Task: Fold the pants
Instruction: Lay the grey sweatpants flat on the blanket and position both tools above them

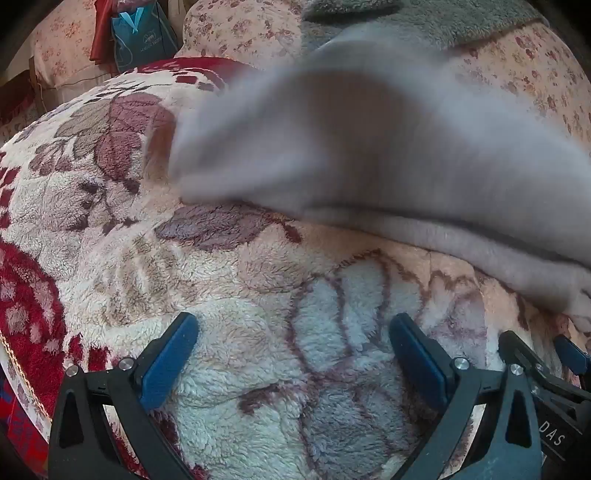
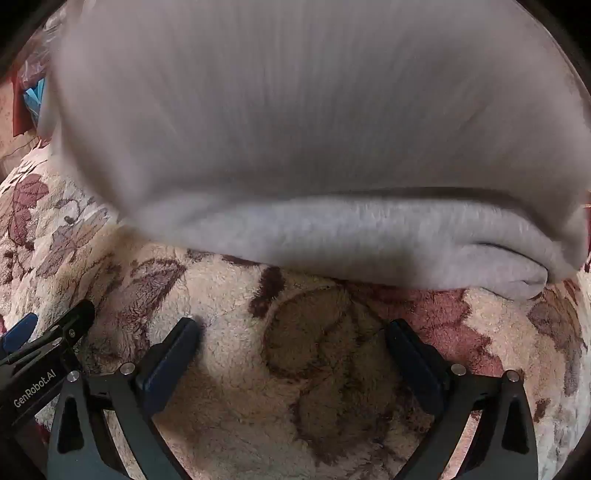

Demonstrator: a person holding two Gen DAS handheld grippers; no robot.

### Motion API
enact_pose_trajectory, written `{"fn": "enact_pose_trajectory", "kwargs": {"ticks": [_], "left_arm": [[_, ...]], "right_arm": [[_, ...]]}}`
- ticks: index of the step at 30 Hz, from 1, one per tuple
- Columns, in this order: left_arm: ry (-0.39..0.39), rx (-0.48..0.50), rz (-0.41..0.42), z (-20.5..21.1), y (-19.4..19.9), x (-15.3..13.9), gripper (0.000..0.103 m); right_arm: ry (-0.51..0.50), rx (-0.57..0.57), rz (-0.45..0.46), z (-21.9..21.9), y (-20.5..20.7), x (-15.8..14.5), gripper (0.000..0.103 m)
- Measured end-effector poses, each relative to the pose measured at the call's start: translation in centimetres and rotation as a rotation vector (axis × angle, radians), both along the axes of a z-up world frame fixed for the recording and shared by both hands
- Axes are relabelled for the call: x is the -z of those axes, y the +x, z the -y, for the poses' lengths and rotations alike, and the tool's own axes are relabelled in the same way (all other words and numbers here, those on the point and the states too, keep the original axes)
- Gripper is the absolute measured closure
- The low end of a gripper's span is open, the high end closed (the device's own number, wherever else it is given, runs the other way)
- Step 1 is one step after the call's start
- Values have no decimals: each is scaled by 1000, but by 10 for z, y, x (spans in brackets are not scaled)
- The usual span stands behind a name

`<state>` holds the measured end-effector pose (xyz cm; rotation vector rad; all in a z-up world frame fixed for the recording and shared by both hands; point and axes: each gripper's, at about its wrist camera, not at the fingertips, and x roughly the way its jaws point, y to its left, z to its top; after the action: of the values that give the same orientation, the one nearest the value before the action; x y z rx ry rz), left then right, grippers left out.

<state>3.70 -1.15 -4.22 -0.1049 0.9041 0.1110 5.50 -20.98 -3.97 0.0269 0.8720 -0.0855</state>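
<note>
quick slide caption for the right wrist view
Open right hand-held gripper over floral blanket, facing blurred grey pants.

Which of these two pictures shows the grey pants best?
The right wrist view: the pants fill its upper half, with the folded edge sharp along the blanket. The left wrist view shows them smaller, off to the upper right and mostly blurred.

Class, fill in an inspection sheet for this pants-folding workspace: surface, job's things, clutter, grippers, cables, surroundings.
Surface: floral fleece blanket in cream, maroon and brown.
Job's things: grey pants, lying on the blanket; upper layer motion-blurred.
Clutter: teal bag and dark red cloth at the far left; grey fleece throw behind the pants.
Grippers: left gripper open, empty; right gripper open, empty; both short of the pants.
Cables: nothing seen.
Surroundings: pink floral bedding beyond the blanket.
</note>
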Motion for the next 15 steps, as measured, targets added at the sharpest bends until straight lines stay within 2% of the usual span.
{"fn": "enact_pose_trajectory", "kwargs": {"ticks": [15], "left_arm": [[0,0,0,1,0,0,0]], "right_arm": [[-2,1,1,-4,-4,2,0]]}}
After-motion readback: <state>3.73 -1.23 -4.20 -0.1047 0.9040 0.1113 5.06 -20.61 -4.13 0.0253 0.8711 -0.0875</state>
